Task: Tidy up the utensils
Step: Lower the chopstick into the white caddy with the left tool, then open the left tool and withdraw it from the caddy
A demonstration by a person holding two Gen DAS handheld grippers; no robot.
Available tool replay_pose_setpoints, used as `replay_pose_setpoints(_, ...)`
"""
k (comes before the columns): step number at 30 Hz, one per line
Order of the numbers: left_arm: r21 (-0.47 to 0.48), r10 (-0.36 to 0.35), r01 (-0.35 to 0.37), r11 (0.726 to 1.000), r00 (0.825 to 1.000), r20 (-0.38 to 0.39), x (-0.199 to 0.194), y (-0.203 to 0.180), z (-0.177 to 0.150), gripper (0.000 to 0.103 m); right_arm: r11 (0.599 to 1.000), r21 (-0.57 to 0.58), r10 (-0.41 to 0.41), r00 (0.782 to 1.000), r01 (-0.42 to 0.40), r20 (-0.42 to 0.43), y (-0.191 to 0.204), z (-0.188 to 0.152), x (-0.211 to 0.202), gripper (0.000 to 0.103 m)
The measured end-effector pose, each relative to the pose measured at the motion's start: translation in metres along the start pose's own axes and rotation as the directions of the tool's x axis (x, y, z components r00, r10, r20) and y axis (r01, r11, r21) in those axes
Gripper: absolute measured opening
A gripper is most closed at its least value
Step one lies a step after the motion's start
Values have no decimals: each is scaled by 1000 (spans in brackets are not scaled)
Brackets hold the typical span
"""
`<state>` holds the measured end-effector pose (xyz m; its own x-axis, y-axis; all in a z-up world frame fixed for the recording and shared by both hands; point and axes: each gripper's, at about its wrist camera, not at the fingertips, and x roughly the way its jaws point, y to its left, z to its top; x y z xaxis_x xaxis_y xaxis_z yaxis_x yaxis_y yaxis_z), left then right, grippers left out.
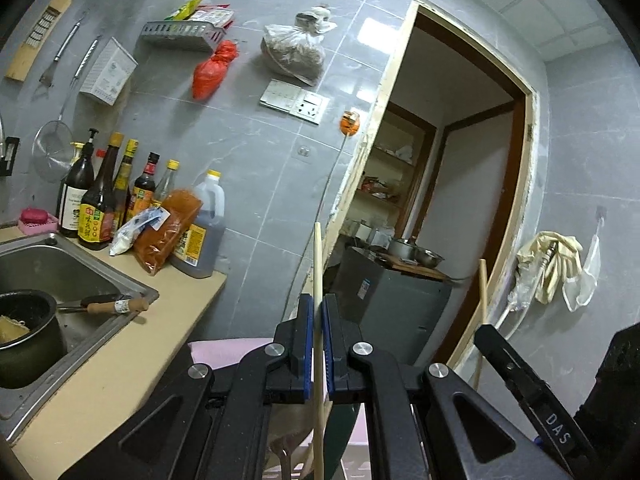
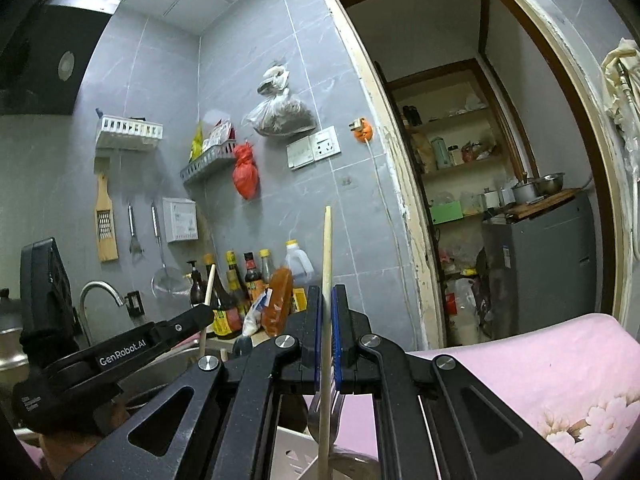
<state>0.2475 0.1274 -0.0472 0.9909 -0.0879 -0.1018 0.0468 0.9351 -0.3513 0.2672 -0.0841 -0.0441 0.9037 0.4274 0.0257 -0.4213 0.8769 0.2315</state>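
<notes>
My left gripper [image 1: 318, 300] is shut on a pale wooden chopstick [image 1: 318, 256] that stands upright between its blue pads. My right gripper [image 2: 327, 292] is shut on a second upright chopstick [image 2: 327, 240]. Each gripper shows in the other's view: the right gripper [image 1: 490, 334] with its chopstick [image 1: 483, 284] at the right, the left gripper [image 2: 202, 316] with its chopstick [image 2: 210, 284] at the left. Under the right gripper I see a white slotted holder [image 2: 294, 454] and a metal fork [image 2: 316, 410]; the chopsticks' lower ends are hidden.
A steel sink [image 1: 60, 268] with a dark pot [image 1: 24, 332] and a wooden-handled tool [image 1: 116, 306] lies left. Sauce bottles [image 1: 96, 208] and an oil jug [image 1: 200, 232] stand behind it. A pink floral cloth [image 2: 540, 376] lies right. An open doorway [image 1: 460, 184] is ahead.
</notes>
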Motion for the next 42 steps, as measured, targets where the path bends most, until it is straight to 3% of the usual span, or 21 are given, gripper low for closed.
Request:
replay_pose_setpoints(11,58,7,-8,998,1000,30,-4,-3,-16,5,998,-64,-9,1000,7,-26,3,-7,-2,5)
replay_pose_setpoints(25,132,-11,13,991,1000,-22,-18,-10,-16,5,996,-90,-11,992,-1,-126,3,-11,-12,5)
replay_pose_setpoints(30,168,-26,40,985,996,-86,-21,-13,-6,6,997,-83,-24,986,10,-163,3,-9,-16,5)
replay_pose_setpoints(34,152,-51,78,985,983,-174,-17,-14,-2,6,997,-68,-37,977,23,-211,3,-4,-17,6)
replay_pose_setpoints(36,141,-58,91,986,974,-218,-14,-13,-3,6,998,-58,-42,975,30,-220,4,0,-18,9)
replay_pose_setpoints(38,136,-57,93,986,966,-251,-14,-13,-4,6,998,-51,-49,973,39,-225,4,3,-20,25)
replay_pose_setpoints(42,120,-52,92,989,951,-304,-16,-13,-5,6,998,-32,-57,968,51,-243,3,10,-24,26)
